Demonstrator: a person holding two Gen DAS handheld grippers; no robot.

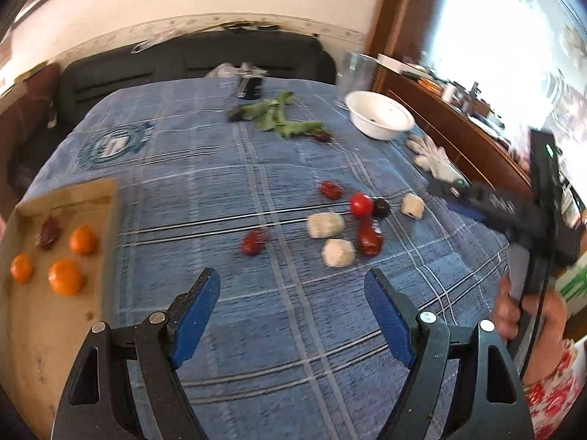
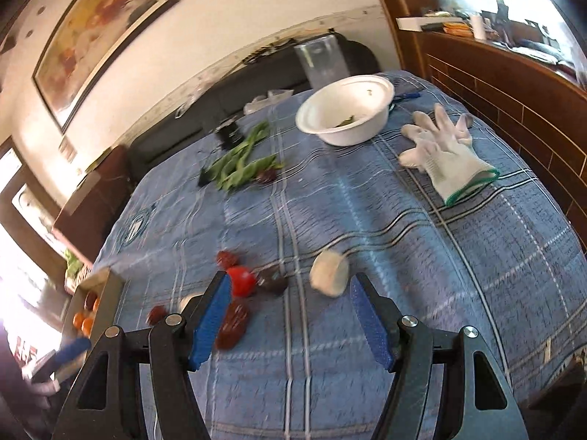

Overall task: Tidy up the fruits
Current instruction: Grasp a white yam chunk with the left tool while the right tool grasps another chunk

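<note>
Hovering over the blue cloth (image 1: 293,330), the left gripper (image 1: 292,313) and right gripper (image 2: 290,321) are both standing spread and empty. Loose fruits (image 1: 361,203) are lying mid-table; oranges (image 1: 65,277) are sitting in the cardboard tray (image 1: 25,330). Squaring the jaws around one piece before closing is advisable.

Left gripper (image 1: 292,295) jaws apart and empty, right gripper (image 2: 290,299) likewise
</note>
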